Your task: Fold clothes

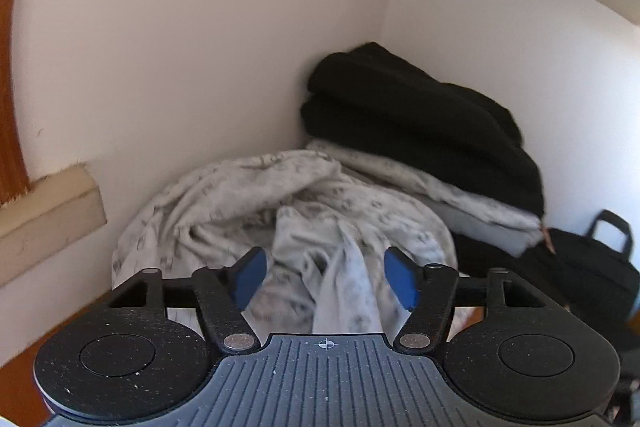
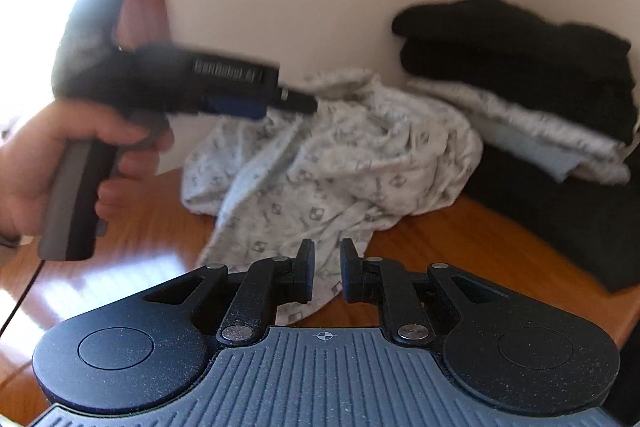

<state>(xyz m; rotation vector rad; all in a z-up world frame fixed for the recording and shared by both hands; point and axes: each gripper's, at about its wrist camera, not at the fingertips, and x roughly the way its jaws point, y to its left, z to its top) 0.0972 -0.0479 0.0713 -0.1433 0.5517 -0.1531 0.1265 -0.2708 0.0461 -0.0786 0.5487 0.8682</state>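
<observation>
Both grippers gape empty: left gripper (image 1: 326, 279) wide, right gripper (image 2: 327, 273) narrowly, over the crumpled patterned garment (image 2: 328, 155); a careless tug could topple the folded stack (image 2: 520, 83).

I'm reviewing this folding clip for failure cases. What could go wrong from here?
The patterned garment lies crumpled against the stack of folded clothes; pulling it might topple the stack. The left gripper is open above bunched folds and could pinch several layers. The right gripper, nearly shut near the hem, may miss the fabric.
</observation>
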